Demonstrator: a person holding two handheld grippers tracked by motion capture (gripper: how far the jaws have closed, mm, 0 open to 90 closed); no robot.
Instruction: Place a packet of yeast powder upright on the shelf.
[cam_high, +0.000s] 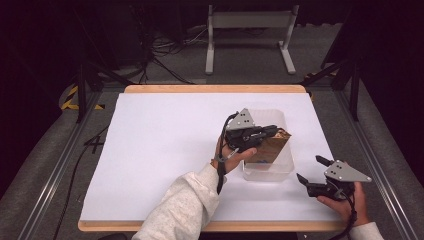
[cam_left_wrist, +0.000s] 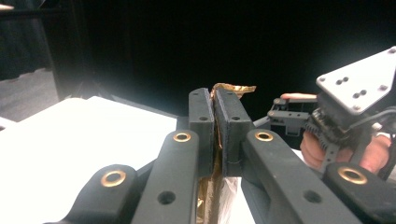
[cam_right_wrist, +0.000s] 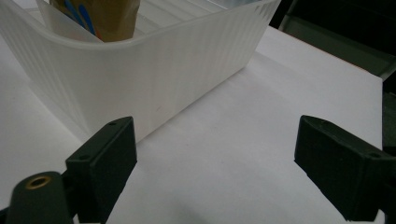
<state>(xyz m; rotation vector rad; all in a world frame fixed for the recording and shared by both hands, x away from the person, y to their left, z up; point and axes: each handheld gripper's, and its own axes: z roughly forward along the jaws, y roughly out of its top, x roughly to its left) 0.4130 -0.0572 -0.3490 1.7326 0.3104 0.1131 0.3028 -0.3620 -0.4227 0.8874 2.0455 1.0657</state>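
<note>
A brown packet (cam_high: 274, 146) with a crinkled top edge (cam_left_wrist: 233, 88) hangs tilted inside a translucent plastic bin (cam_high: 265, 172). My left gripper (cam_high: 272, 131) is shut on the packet's top, and both jaws press flat against the foil in the left gripper view (cam_left_wrist: 215, 100). The right gripper (cam_high: 310, 169) rests near the table's front right corner, a little right of the bin. Its jaws stand wide apart with nothing between them (cam_right_wrist: 217, 154). They face the bin's ribbed wall (cam_right_wrist: 154, 74), and the packet (cam_right_wrist: 107, 16) with blue print shows behind it.
A white sheet (cam_high: 160, 150) covers the wooden table top. Beyond the far edge stand a white metal frame (cam_high: 250, 20) and loose cables (cam_high: 165, 50) on the floor. Dark rails run along both sides of the table.
</note>
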